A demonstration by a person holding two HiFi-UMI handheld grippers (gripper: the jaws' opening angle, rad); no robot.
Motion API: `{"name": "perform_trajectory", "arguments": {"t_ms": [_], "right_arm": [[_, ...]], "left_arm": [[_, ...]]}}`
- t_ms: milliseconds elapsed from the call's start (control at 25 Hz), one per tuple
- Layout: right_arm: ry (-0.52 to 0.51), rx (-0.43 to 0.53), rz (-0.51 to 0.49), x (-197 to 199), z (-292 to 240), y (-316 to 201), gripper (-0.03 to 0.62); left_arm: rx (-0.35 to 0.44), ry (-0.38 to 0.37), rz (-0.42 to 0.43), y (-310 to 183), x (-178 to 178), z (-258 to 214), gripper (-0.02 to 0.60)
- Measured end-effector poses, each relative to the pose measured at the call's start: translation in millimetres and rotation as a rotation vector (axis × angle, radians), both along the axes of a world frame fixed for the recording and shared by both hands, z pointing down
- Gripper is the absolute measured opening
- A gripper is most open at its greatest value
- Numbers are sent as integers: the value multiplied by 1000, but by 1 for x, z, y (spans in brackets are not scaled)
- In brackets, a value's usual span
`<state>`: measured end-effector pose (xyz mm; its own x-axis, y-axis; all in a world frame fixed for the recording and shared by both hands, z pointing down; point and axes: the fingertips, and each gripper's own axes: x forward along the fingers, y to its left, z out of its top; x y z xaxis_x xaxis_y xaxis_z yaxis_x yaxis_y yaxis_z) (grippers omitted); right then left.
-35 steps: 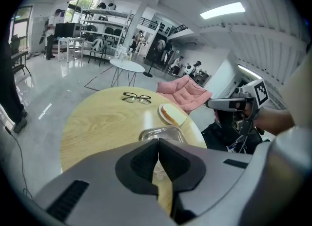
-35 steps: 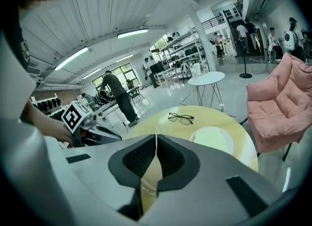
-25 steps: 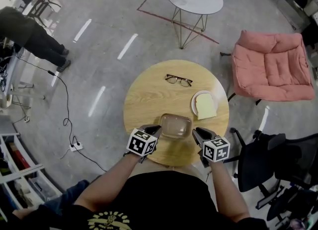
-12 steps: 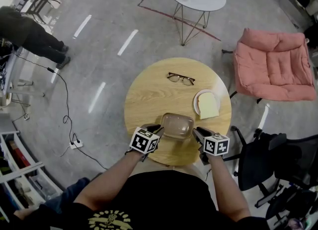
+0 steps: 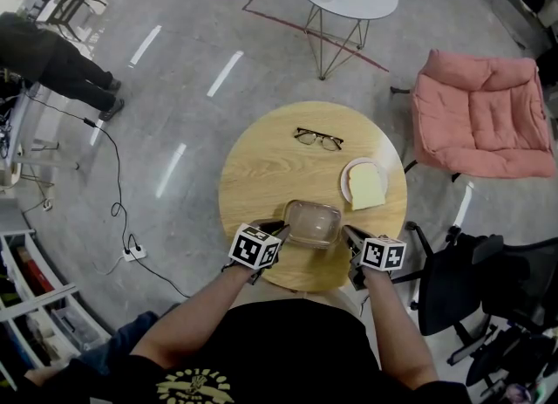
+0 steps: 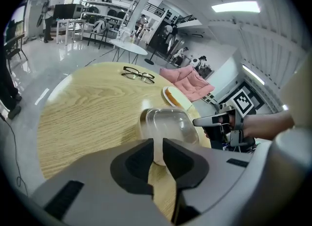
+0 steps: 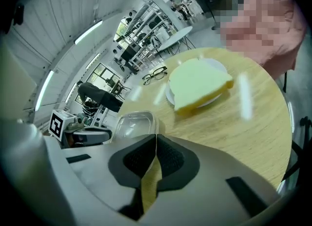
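- Near the table (image 5: 261,175) edge, our left gripper (image 6: 156,144) pinches the clear container (image 6: 170,125) by its rim, thin enough to grip.
- Our right gripper (image 7: 156,142) rests beside it, jaws pressed together.

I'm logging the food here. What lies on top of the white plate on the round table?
A single slice of bread lies flat on the white plate, covering most of it, so only parts of the rim show. Whatever might be under the slice is hidden.
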<state>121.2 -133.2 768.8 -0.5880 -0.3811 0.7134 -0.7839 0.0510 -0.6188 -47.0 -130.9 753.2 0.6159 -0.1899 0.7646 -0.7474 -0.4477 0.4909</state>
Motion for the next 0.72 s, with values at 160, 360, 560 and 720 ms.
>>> {"name": "perform_trajectory", "arguments": {"t_ms": [160,360,560,720], "right_arm": [[17,11,-22,-2,0,1,20],[28,26,-42,-2,-5,4,18],[23,60,-58,-1,-16,9,18],[52,129,-83,1,-37,6,18]], "left_arm": [[-5,9,-17,-1,-1,2,58],[5,5,-34,-2,-3,-1,35],[33,7,-61,-2,-3,-13,20],[92,4,-66,-4,0,-31,18]]}}
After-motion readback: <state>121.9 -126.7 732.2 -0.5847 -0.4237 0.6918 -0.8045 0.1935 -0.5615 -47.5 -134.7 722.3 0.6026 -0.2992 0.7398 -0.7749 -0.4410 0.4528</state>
